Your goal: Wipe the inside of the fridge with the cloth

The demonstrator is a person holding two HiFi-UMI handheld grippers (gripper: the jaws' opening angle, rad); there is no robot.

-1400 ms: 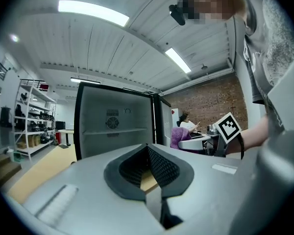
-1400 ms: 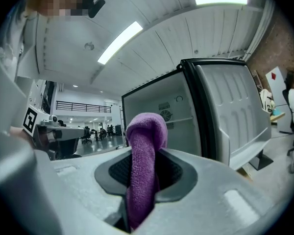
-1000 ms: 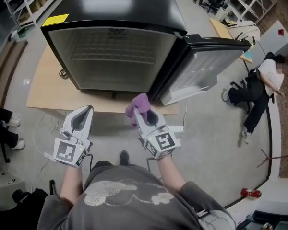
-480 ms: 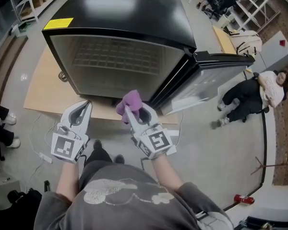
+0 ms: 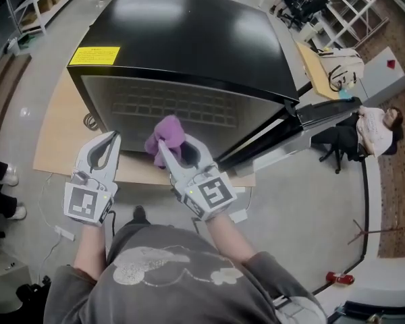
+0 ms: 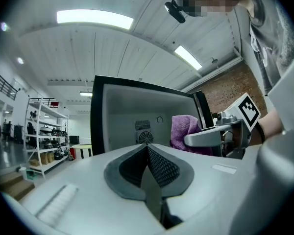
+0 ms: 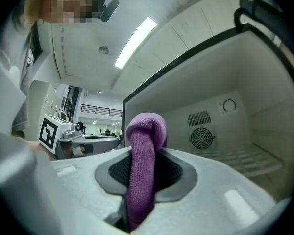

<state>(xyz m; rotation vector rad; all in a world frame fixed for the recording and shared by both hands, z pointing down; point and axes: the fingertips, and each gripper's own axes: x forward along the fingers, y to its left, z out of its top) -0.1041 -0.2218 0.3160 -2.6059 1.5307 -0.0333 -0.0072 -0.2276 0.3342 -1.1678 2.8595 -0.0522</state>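
Just before fridge rim (image 5: 189, 84), cloth (image 5: 166, 135)

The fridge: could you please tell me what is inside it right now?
Inside the fridge: a wire shelf, and a round fan grille, slotted vent and dial on the back wall. Its floor is hidden behind the right gripper, which grips the purple cloth.

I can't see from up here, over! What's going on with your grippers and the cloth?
Left gripper shut, empty. Right gripper shut on purple cloth, held before open fridge. Door wide open; nothing blocking the opening.
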